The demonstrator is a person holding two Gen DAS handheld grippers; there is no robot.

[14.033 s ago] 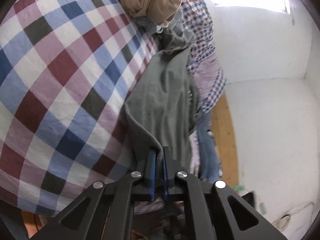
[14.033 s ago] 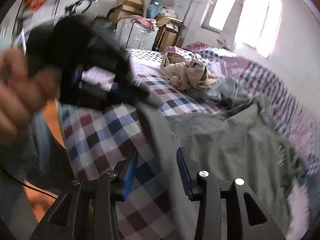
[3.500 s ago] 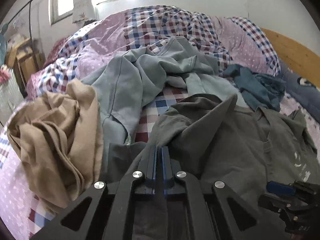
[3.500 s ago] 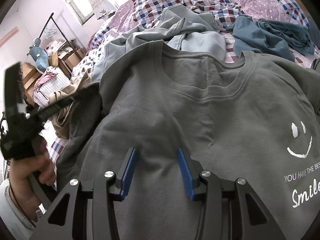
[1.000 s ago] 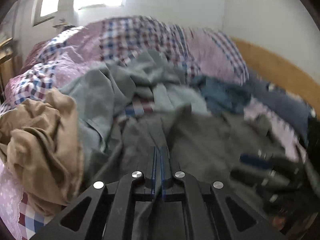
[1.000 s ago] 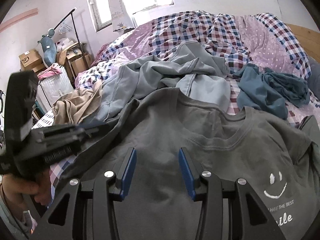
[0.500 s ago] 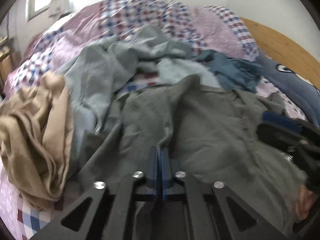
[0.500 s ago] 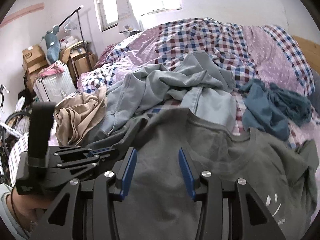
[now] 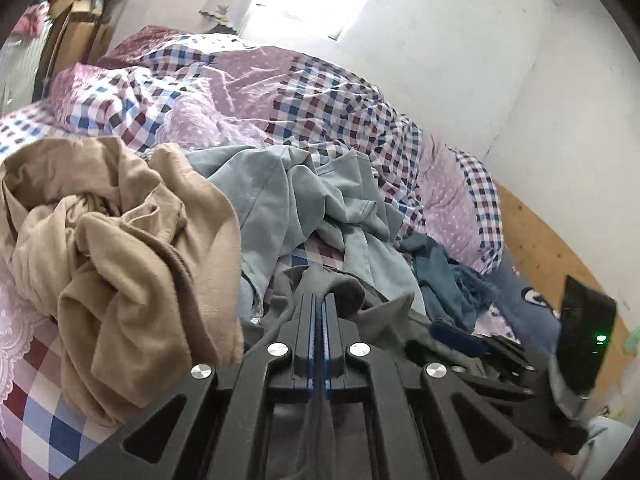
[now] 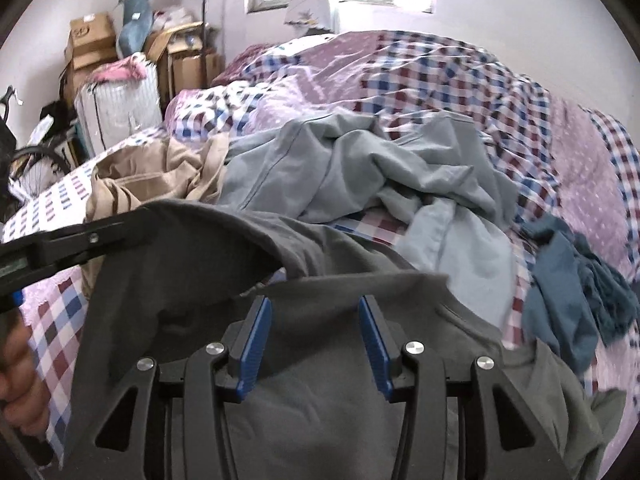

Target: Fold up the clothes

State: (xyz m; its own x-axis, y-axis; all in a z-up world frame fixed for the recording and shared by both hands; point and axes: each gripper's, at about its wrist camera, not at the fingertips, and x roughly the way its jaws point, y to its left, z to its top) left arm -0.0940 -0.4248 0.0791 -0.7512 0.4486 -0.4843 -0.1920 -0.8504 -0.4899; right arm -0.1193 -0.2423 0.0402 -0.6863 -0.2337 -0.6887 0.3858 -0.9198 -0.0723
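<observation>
No writing on the grey shirt [image 10: 320,420] can be read. Left gripper [image 9: 319,300] clamped tight on a shirt fold; right gripper [image 10: 314,312] half open above the shirt, gripping nothing.

My right tongs [image 9: 460,338] appear blurred in the left wrist view. The dark grey shirt [image 10: 320,400] runs off the lower edge. My hand [image 10: 18,384] is cropped at left.
</observation>
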